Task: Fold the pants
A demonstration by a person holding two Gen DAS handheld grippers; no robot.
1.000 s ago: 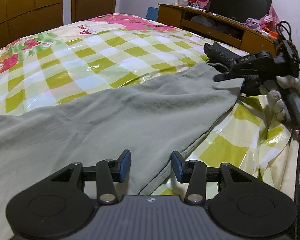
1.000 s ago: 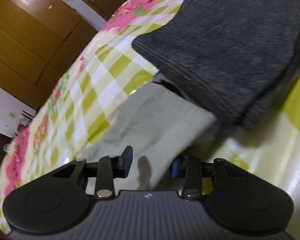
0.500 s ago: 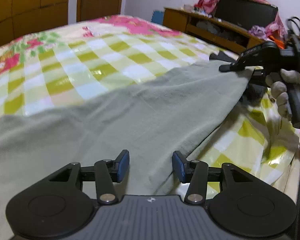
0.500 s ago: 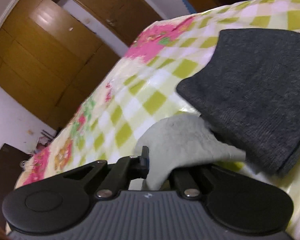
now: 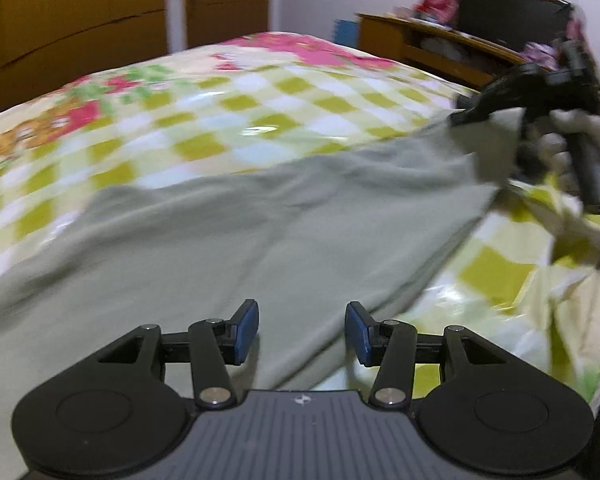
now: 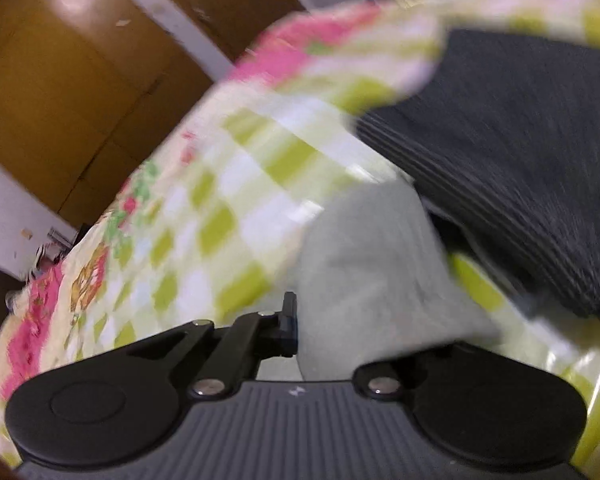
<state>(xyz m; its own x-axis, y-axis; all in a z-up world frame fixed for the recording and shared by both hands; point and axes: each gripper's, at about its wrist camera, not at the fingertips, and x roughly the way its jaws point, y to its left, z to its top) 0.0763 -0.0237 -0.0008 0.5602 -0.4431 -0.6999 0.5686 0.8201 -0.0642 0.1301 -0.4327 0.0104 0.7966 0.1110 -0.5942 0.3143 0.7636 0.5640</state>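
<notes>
Grey-green pants (image 5: 236,236) lie spread across the checked bedspread (image 5: 228,104). My left gripper (image 5: 302,330) hovers just over their near edge with its blue pads apart and nothing pressed between them. In the left wrist view my right gripper (image 5: 470,116) holds the far end of the pants lifted off the bed. In the right wrist view that pinched end of the pants (image 6: 364,264) bunches up over the right gripper (image 6: 300,328), whose right finger is hidden by the cloth.
A folded dark grey ribbed garment (image 6: 520,152) lies on the bed right behind the lifted pants end. A wooden shelf unit (image 5: 432,48) with a black screen stands beyond the bed. Wooden wardrobe doors (image 5: 72,24) line the far wall.
My right gripper went from open beside the pants end to shut on it and has lifted it. The left gripper has shifted along the pants, its jaws still apart.
</notes>
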